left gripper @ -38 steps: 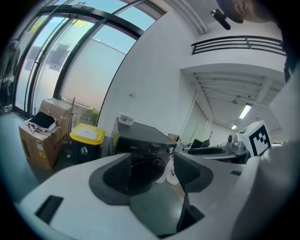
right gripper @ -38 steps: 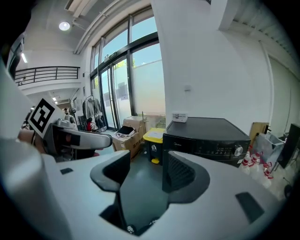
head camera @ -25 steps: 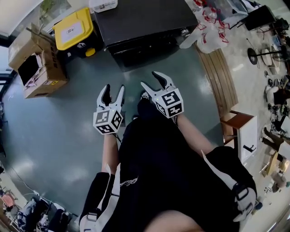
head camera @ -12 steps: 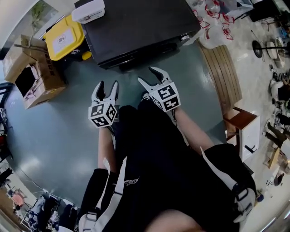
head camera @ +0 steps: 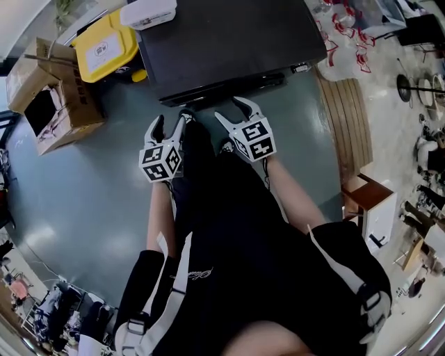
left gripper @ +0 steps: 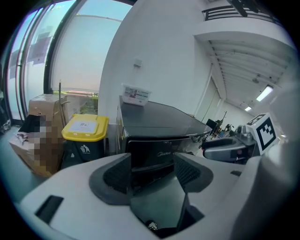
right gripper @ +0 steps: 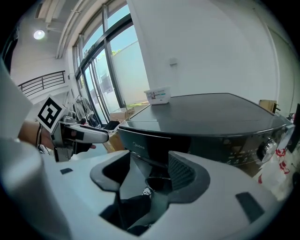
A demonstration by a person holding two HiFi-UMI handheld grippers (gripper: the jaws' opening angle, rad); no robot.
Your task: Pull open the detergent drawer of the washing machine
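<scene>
The dark washing machine [head camera: 229,38] stands at the top of the head view, its front edge facing me. Its detergent drawer [left gripper: 152,149] is the glossy panel with a logo at the front's left end, shut; it also shows as the drawer [right gripper: 139,149] in the right gripper view. My left gripper [head camera: 170,125] is open and empty, a short way in front of the machine. Beside it, my right gripper [head camera: 234,113] is open too, its tips close to the front edge. The drawer sits between the jaws of the left gripper [left gripper: 152,171] and of the right gripper [right gripper: 147,172], untouched.
A white box [head camera: 148,12] lies on the machine's top. A yellow-lidded bin [head camera: 108,43] and cardboard boxes [head camera: 49,97] stand to its left. A wooden bench [head camera: 341,125], plastic bags [head camera: 341,28] and a small brown table [head camera: 363,189] are to the right.
Both grippers and the person have moved closer to the washing machine's front. Both stay open and empty.
</scene>
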